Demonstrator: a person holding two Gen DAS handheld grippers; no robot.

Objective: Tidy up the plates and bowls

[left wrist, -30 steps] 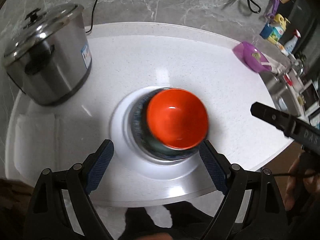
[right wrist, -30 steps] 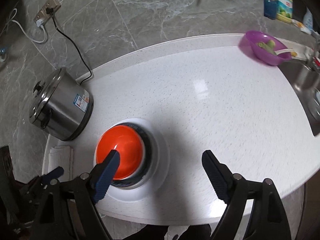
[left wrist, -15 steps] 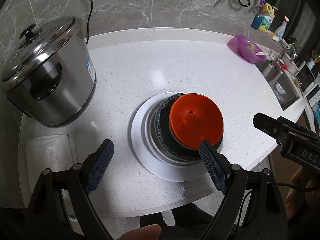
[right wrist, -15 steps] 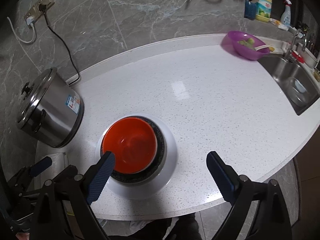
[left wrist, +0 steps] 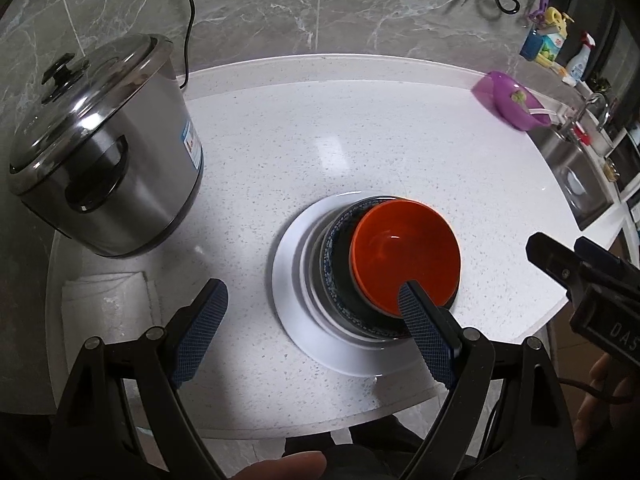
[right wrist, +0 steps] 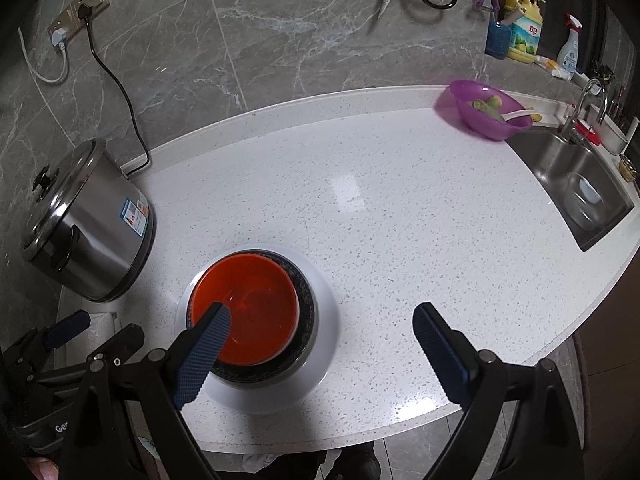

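An orange bowl sits nested in a dark patterned bowl, on a stack of white plates near the counter's front edge. The stack also shows in the right wrist view, with the orange bowl on the white plate. My left gripper is open and empty, held above and in front of the stack. My right gripper is open and empty, above the counter just right of the stack. The right gripper shows at the right edge of the left wrist view.
A steel rice cooker stands at the left with its cord to a wall socket. A folded white cloth lies by it. A purple bowl sits at the back right beside the sink. Bottles stand behind.
Both grippers have pulled back and risen away from the stack, so more of the counter shows. The bowls and plates have stayed in place.
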